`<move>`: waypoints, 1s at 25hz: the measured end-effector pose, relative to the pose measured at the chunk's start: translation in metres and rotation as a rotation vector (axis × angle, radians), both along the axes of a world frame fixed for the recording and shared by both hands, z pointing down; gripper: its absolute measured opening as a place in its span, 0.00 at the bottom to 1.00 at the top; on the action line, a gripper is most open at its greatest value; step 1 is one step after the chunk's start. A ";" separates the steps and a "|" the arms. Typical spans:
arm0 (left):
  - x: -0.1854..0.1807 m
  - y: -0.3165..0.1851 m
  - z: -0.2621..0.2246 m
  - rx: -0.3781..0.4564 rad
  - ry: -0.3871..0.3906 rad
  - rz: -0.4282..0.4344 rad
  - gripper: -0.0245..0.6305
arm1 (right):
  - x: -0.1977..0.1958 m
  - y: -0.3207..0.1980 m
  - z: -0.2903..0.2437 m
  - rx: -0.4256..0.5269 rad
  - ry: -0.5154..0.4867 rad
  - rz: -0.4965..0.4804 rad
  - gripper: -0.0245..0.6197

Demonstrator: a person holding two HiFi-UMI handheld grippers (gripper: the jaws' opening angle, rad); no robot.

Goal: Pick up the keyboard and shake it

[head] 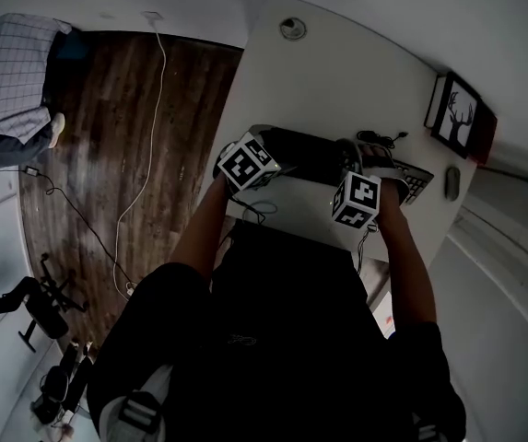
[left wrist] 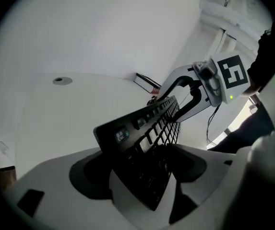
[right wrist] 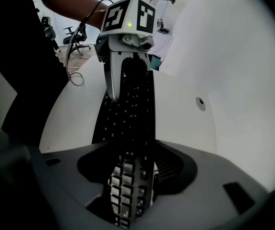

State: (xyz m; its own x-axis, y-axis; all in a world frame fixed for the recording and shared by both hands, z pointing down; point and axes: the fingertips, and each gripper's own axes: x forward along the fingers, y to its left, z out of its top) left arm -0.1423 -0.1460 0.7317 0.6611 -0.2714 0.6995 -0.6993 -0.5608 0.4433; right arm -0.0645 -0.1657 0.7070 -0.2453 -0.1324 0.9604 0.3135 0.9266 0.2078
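Observation:
A black keyboard (head: 308,155) hangs just above the front of the white desk (head: 337,72), carried at both ends. My left gripper (head: 277,162) is shut on its left end; in the left gripper view the keyboard (left wrist: 147,123) lies slantwise between the jaws of that gripper (left wrist: 149,176), tilted against the desk top. My right gripper (head: 363,166) is shut on the right end, and the keys (right wrist: 127,109) run away from its jaws (right wrist: 132,176) toward the left gripper (right wrist: 127,75). From the left gripper view, the right gripper (left wrist: 195,92) clamps the far end.
A framed deer picture (head: 454,113) and a mouse (head: 452,182) lie at the desk's right end, loose cables (head: 379,139) behind the keyboard, a round grommet (head: 292,29) farther back. Left of the desk is wooden floor with a white cord (head: 158,109), an office chair (head: 33,307) and a seated person (head: 15,72).

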 end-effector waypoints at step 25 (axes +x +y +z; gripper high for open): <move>0.015 0.018 -0.034 0.229 -0.267 -0.055 0.47 | 0.199 -0.019 -0.055 0.230 -0.083 0.426 0.46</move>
